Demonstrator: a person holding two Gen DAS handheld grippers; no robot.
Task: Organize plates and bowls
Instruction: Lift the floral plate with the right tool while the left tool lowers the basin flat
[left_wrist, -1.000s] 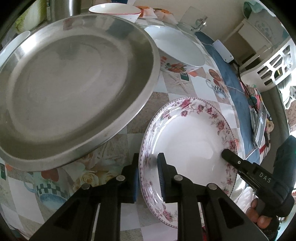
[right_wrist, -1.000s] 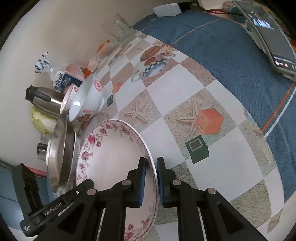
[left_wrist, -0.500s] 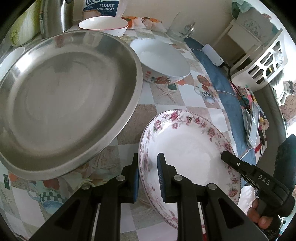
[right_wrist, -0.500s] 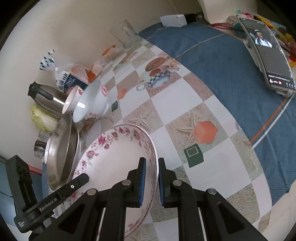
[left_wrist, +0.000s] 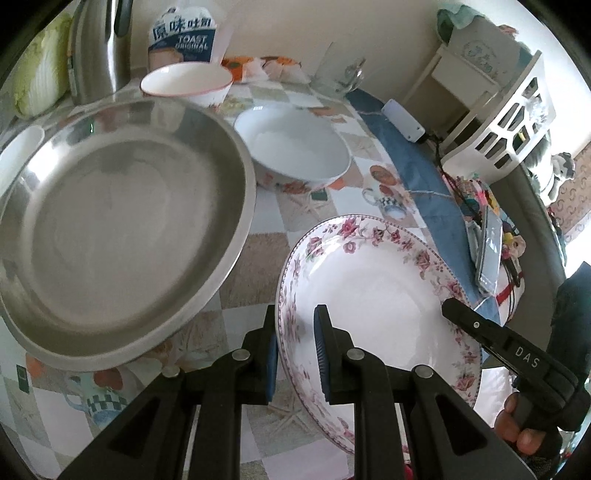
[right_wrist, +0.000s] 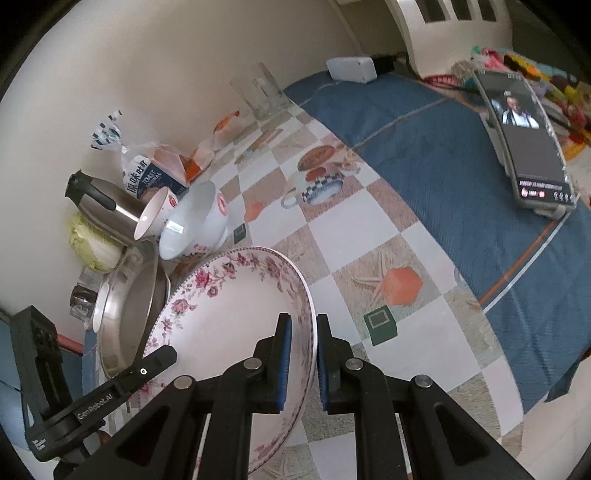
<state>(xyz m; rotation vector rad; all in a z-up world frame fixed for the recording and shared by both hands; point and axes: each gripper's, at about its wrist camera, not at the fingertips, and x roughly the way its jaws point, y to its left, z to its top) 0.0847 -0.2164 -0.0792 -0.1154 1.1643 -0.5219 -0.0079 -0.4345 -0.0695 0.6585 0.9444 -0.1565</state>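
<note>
Two grippers share one load: left gripper (left_wrist: 294, 352) pinches the near-left rim of the floral plate (left_wrist: 373, 295), right gripper (right_wrist: 303, 356) pinches the opposite rim. Opposed grips likely balance a wide, slick dish. Plate appears off the surface (right_wrist: 354, 229), tilted, just right of the steel tray (left_wrist: 122, 229). White bowl (left_wrist: 291, 147) and small bowl (left_wrist: 186, 79) sit beyond. Open room: checkered cloth to plate's right; blue cloth edge w/ phone (right_wrist: 524, 140) well apart.
</note>
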